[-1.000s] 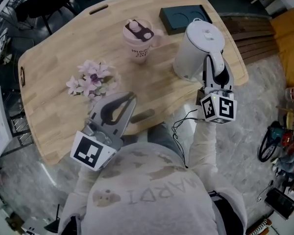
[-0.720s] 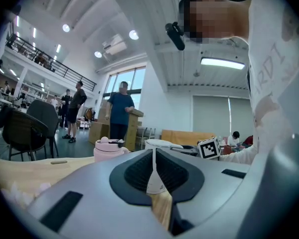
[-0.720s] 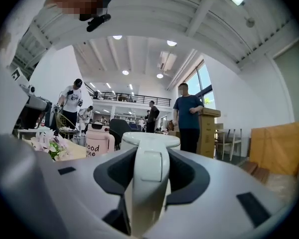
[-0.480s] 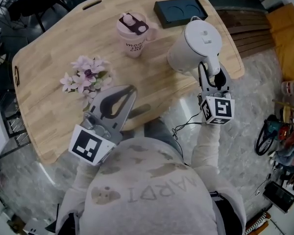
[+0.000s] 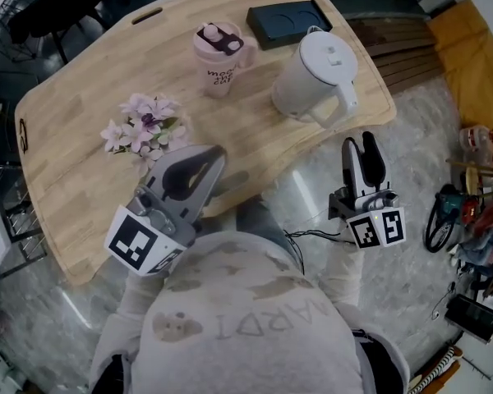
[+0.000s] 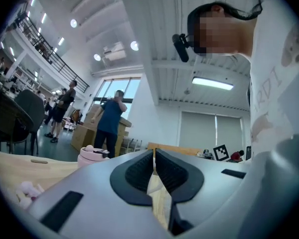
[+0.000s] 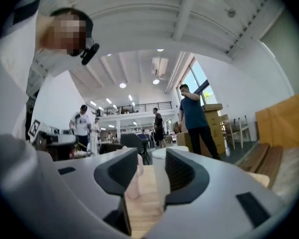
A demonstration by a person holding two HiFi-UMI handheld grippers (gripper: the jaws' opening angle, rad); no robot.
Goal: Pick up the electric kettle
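The white electric kettle [image 5: 312, 74] stands upright on the wooden table [image 5: 74, 146] near its right edge, with its handle [image 5: 338, 103] turned towards me. My right gripper [image 5: 358, 142] hangs off the table edge, just short of that handle. Its jaws are opening and hold nothing. In the right gripper view the kettle [image 7: 160, 176] shows beyond the gap, apart from my right gripper [image 7: 152, 169]. My left gripper [image 5: 207, 153] hovers over the table's near edge with its fingertips together, and nothing shows in my left gripper [image 6: 154, 156] in its own view either.
A pink lidded tumbler [image 5: 218, 57] and a dark tray [image 5: 287, 21] with round recesses stand behind the kettle. Pink artificial flowers [image 5: 144, 128] lie left of centre. Wooden slats [image 5: 403, 52] and floor clutter [image 5: 464, 228] are at the right. People stand in the background [image 6: 109, 118].
My right gripper has let go of the kettle's handle, opened wider and drawn back off the table edge. The kettle stays on the table. The left gripper has barely shifted.
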